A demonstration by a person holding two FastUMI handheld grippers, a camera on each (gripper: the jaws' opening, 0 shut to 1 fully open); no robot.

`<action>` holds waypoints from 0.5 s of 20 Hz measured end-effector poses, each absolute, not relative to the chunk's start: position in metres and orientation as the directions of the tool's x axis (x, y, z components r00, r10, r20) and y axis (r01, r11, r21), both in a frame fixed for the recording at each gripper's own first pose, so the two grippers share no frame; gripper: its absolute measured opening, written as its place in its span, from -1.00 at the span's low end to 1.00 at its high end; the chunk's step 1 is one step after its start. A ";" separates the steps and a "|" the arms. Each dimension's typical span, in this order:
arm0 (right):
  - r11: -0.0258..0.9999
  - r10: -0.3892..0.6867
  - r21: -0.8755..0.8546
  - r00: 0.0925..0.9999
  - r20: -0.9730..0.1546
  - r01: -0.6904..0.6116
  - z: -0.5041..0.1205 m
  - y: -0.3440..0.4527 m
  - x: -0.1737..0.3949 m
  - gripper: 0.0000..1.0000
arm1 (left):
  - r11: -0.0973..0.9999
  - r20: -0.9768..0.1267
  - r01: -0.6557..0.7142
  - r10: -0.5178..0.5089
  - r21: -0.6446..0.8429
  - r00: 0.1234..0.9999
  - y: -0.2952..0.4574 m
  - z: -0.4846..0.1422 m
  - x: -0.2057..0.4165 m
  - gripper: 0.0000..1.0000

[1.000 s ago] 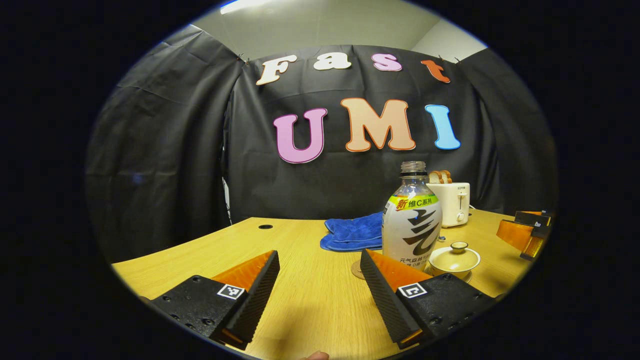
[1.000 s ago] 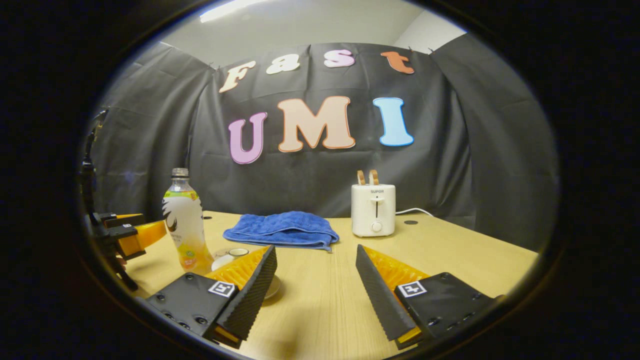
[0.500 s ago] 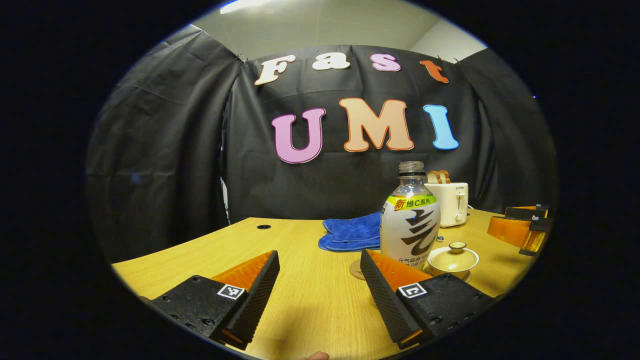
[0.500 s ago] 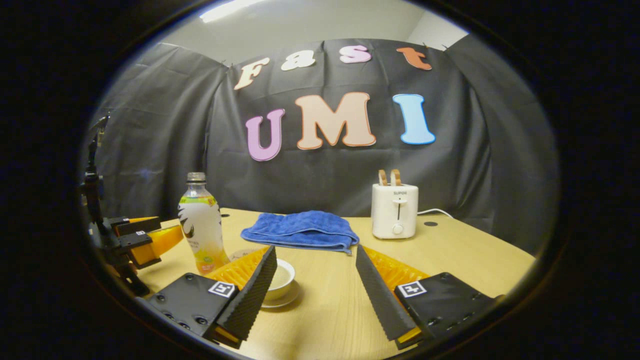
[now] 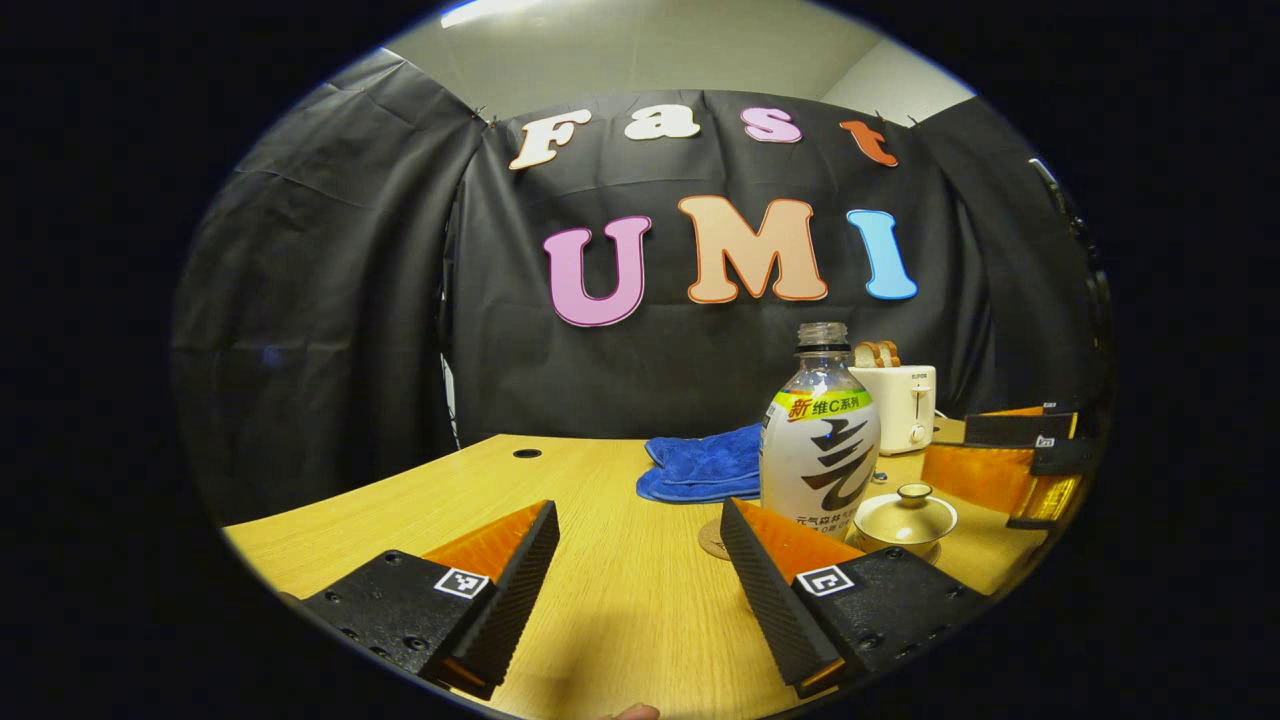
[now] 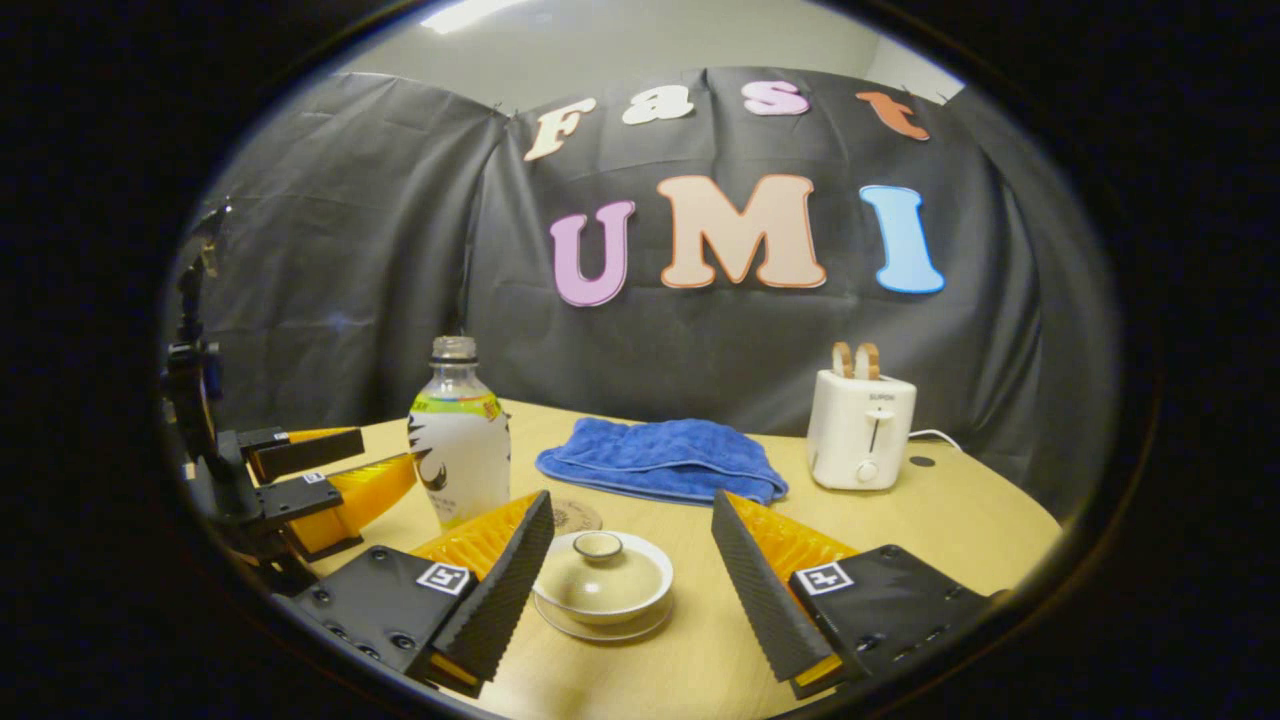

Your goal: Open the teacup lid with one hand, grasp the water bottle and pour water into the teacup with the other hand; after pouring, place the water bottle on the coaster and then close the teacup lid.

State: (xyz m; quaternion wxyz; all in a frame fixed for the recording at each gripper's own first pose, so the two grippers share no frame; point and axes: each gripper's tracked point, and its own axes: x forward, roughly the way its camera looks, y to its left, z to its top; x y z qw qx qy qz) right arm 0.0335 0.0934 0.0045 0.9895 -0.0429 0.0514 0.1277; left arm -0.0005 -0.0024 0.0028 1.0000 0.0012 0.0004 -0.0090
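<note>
Right gripper (image 6: 630, 560) swung toward teacup (image 6: 603, 582), bottle (image 6: 459, 445) beside

A pale wooden table (image 6: 960, 520) fills the lower part of both views, its grain running lengthwise and its surface lit warm from above. Two small dark round holes sit in the tabletop, one near the far left edge (image 5: 527, 453) and one near the far right (image 6: 921, 462). Behind the table hangs a black cloth wall (image 6: 350, 250), creased and draped in panels that wrap round three sides. Above the cloth a plain light-coloured wall (image 5: 640, 50) rises to a bright strip at the top (image 5: 485, 12), probably a ceiling light, though it is cut off at the edge.
</note>
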 end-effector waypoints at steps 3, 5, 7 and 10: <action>0.961 0.249 -0.089 0.958 -0.141 -0.262 -0.005 0.099 0.038 1.00 | 1.000 -0.001 0.018 -0.018 0.003 1.000 -0.002 0.003 0.000 0.90; 0.959 0.249 -0.102 0.957 -0.150 -0.265 -0.008 0.102 0.042 1.00 | 1.000 -0.002 0.018 -0.018 0.003 1.000 -0.002 0.003 0.000 0.89; 0.957 0.243 -0.118 0.956 -0.165 -0.264 -0.013 0.102 0.045 0.94 | 1.000 -0.002 0.018 -0.018 0.003 1.000 -0.002 0.003 0.000 0.89; 0.954 0.244 -0.129 0.951 -0.192 -0.271 -0.022 0.105 0.047 0.86 | 1.000 -0.003 0.018 -0.018 0.004 1.000 -0.002 0.003 0.000 0.90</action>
